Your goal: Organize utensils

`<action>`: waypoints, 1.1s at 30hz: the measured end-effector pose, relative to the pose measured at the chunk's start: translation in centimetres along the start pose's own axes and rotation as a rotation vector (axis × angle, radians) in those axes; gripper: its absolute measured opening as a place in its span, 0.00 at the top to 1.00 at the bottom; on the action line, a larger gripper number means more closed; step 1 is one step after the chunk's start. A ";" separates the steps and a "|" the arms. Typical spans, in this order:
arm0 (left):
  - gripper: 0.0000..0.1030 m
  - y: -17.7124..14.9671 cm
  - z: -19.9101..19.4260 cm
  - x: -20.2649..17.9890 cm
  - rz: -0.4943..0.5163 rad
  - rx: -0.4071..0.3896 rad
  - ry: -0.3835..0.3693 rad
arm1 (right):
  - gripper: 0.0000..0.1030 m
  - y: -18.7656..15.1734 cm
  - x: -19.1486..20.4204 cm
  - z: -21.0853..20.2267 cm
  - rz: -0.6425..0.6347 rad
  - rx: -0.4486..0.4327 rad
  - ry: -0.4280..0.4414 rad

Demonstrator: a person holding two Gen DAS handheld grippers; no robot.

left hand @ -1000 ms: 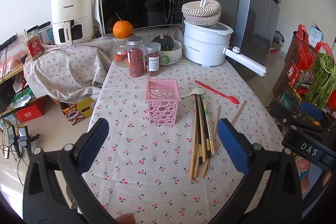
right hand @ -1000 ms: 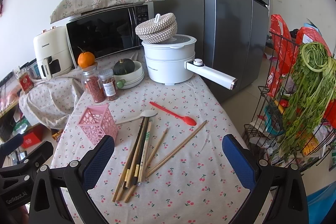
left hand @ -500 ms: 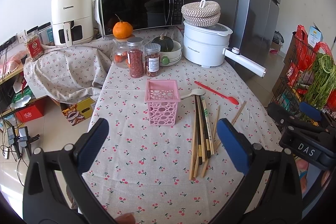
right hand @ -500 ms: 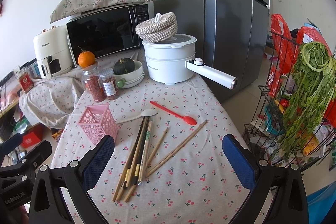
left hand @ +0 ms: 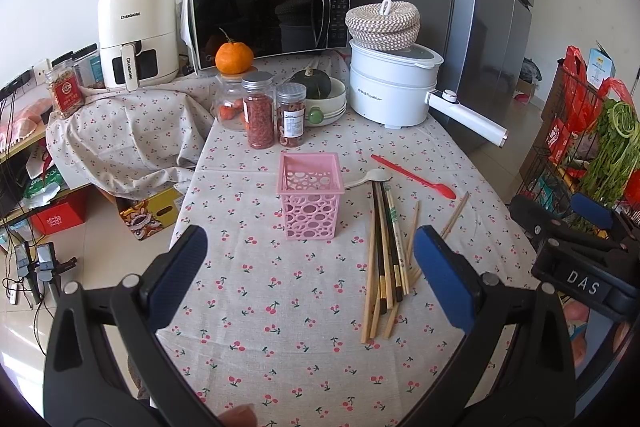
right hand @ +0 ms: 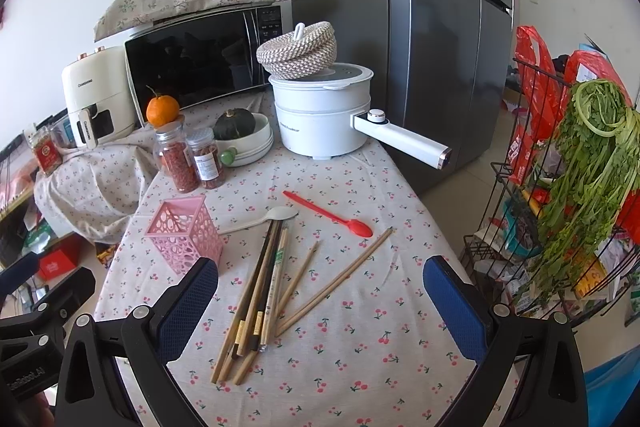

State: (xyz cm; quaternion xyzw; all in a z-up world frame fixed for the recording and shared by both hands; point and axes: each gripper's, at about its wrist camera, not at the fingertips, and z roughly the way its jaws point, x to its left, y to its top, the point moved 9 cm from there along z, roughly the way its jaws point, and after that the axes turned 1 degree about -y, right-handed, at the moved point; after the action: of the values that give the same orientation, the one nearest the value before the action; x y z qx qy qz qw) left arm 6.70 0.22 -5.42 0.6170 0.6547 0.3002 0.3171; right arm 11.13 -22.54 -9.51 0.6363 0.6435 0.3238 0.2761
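Home kitchen: microwave (left hand: 268, 13), fridge (right hand: 404, 39), air fryer (left hand: 136, 31).

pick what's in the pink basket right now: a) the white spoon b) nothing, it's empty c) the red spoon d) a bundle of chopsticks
b: the pink basket shows only its own perforated walls inside, while the chopsticks, the red spoon and the white spoon all lie flat on the tablecloth to its right.
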 end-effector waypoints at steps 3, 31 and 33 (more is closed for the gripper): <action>0.01 0.0 0.0 0.0 0.007 0.000 0.005 | 0.00 -0.1 0.0 0.1 -0.011 0.006 -0.003; 0.40 -1.9 9.7 -7.8 0.015 0.449 -0.275 | 0.04 -0.9 -6.8 10.6 0.134 0.392 0.071; 0.51 -2.0 11.5 -9.1 0.014 0.484 -0.286 | 0.09 -2.4 -6.9 11.8 0.183 0.468 0.137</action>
State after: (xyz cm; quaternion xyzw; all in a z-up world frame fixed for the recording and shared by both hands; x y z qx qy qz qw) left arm 14.81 -9.00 -13.65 0.7153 0.6518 0.0473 0.2476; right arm 18.94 -28.65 -19.23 0.7149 0.6580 0.2321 0.0467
